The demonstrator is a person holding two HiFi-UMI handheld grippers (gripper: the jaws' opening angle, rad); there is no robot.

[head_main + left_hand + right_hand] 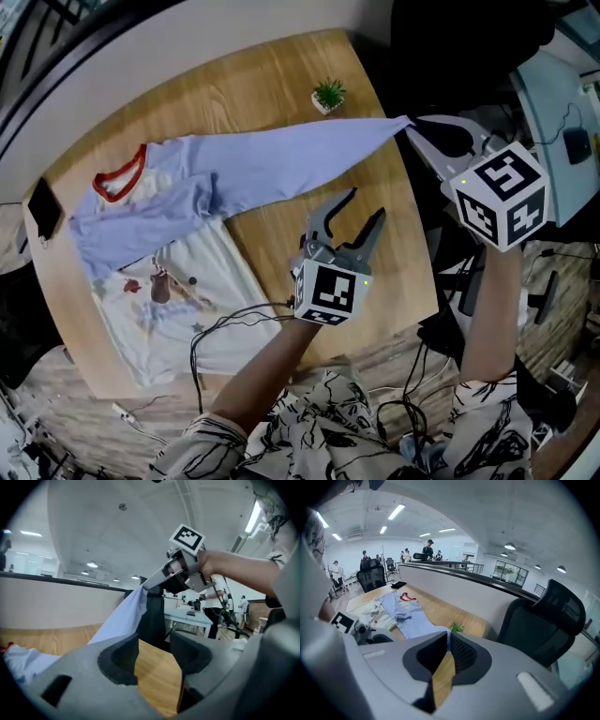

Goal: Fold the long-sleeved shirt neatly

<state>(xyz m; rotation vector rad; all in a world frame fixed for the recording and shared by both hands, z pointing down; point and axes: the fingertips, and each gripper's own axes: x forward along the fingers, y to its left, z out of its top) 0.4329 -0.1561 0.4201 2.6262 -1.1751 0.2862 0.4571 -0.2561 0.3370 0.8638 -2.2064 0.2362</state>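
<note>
A long-sleeved shirt [178, 281] with a white printed body, blue sleeves and a red collar lies on the wooden table [281, 75]. One blue sleeve [300, 155] is stretched out to the right and lifted off the table. My right gripper [412, 127] is shut on that sleeve's cuff beyond the table's right edge; the cloth sits pinched between its jaws [447, 641]. In the left gripper view the sleeve [122, 616] hangs from the right gripper [146, 585]. My left gripper [366, 204] hovers below the sleeve, open, with only bare wood between its jaws [154, 653].
A small potted plant [328, 95] stands near the table's far edge. A black phone [42, 208] lies at the left edge. Black cables [216, 328] trail over the shirt's hem near the front edge. A black office chair [548, 620] stands beyond the right side.
</note>
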